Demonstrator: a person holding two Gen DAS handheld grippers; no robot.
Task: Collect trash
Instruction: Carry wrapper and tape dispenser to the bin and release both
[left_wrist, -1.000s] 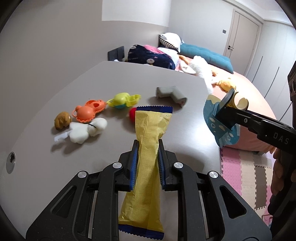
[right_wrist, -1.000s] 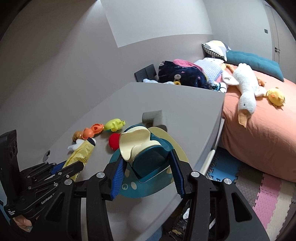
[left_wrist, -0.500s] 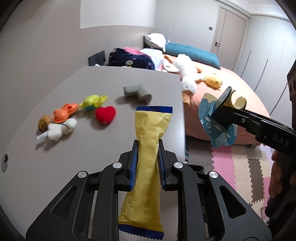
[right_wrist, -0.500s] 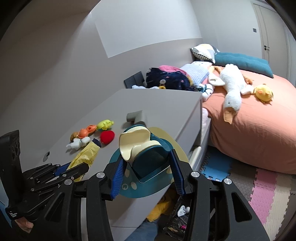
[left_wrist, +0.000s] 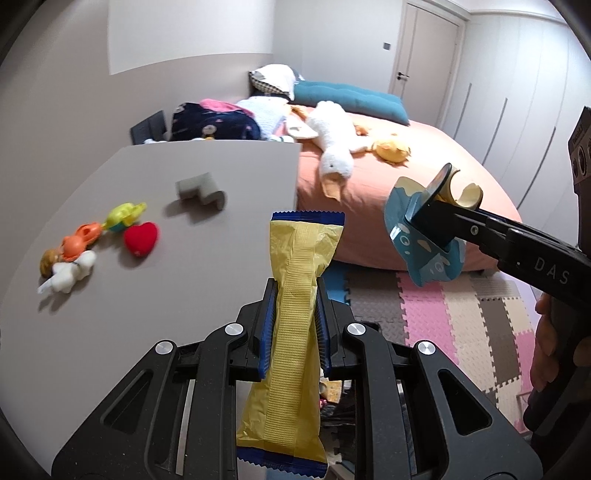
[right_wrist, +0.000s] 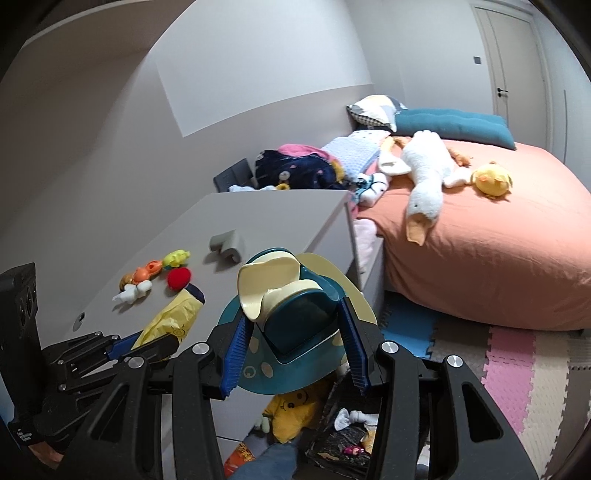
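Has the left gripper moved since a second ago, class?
Yes. The left gripper, shut on the yellow wrapper, has drawn back off the table, towards its bed-side edge.

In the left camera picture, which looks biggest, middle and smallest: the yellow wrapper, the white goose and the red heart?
1. Yellow wrapper, though it is nearest the camera.
2. White goose, far away on the bed.
3. Red heart.

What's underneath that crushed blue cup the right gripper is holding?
Below the crushed blue cup, past the desk edge, sit a yellow plush and a dark bin holding scraps. The cup covers whatever lies directly behind it.
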